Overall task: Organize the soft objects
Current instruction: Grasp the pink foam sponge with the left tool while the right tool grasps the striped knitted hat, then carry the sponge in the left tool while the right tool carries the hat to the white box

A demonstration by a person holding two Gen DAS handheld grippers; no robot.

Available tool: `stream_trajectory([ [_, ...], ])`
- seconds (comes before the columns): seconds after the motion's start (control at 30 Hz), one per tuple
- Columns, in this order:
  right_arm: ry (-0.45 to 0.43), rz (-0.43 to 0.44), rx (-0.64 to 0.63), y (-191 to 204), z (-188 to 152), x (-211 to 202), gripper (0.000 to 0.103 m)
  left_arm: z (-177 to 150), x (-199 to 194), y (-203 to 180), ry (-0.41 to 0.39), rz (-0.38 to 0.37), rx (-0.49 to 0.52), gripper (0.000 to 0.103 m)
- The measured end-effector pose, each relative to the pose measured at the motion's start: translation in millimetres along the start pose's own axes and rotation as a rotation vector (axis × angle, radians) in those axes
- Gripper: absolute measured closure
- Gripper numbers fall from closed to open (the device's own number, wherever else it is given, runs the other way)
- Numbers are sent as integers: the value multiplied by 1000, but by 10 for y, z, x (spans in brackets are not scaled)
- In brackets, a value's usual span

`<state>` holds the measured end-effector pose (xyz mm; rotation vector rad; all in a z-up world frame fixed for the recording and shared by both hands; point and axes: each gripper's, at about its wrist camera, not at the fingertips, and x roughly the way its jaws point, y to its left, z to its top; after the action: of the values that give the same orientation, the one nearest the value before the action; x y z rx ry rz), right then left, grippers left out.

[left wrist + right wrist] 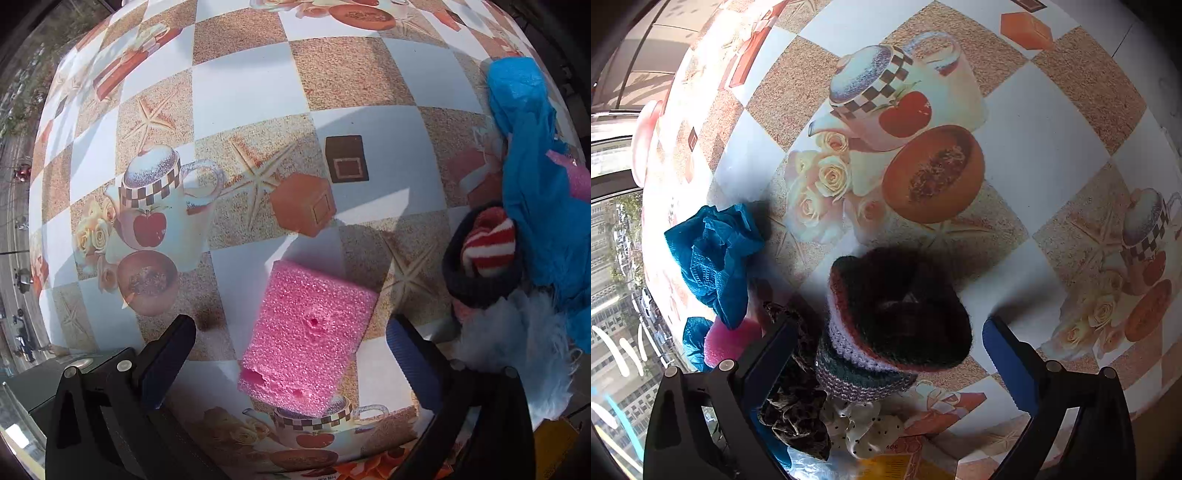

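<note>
The left hand-held gripper (291, 354) hung wide open over a pink sponge (308, 338) lying on the table (251, 96), while the right hand-held gripper (890, 347) stood wide, unclamped, astride a knitted hat (894, 325) beside a blue cloth (714, 254).

The left gripper (291, 354) hangs over the table (251, 96) with its jaws spread wide, and a pink sponge (308, 332) sits on the printed cloth between them, touching neither finger. Over by the table's right edge there's a pile: a blue cloth (535, 192), a red-and-white striped sock (489, 245) in a dark cuff, plus something pale and fluffy (517, 343).
</note>
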<state>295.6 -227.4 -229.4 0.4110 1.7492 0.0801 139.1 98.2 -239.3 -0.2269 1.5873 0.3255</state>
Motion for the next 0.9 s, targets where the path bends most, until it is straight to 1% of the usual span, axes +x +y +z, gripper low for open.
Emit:
stream_trajectory([
  [0.03,-4,-35,-23,32,-14,-11,16,9,3,-12,-5,0,9,3],
  [0.07,-10,-50,-51,71,-31,-26,23,6,-2,-15,-9,-11,12,8],
  [0.1,-8,-42,-81,111,-43,-34,43,-15,-21,-26,-13,-31,10,17],
  [0.13,3,-46,-110,142,-61,-32,58,-12,-38,-26,-21,-57,6,23],
  [0.17,4,-59,-134,165,-79,-40,58,-14,-65,-7,-31,-73,4,39],
  [0.2,-4,-63,-151,177,-97,-62,61,-20,-105,-9,-44,-58,10,51],
  [0.27,-15,-61,-167,178,-140,-109,63,-22,-117,14,-55,14,25,52],
  [0.3,-19,-54,-168,182,-156,-142,63,-17,-134,49,-68,33,23,52],
  [0.37,-25,-34,-166,165,-191,-223,63,-27,-199,164,-95,40,-12,52],
  [0.47,-49,-6,-164,112,-218,-399,63,-70,-378,344,-142,105,-69,52],
  [0.5,-57,-1,-168,88,-203,-476,63,-85,-449,406,-162,113,-85,52],
  [0.6,-86,-8,-203,30,-303,-648,63,-52,-721,470,-217,96,-100,52],
  [0.67,-106,-12,-224,-14,-408,-771,63,-34,-936,351,-244,74,-90,52],
  [0.73,-124,-18,-248,-48,-481,-887,63,-144,-1243,-46,-268,59,-74,52],
  [0.9,-167,-37,-318,-112,-692,-1158,63,-221,-1710,-533,-326,3,-14,52],
])
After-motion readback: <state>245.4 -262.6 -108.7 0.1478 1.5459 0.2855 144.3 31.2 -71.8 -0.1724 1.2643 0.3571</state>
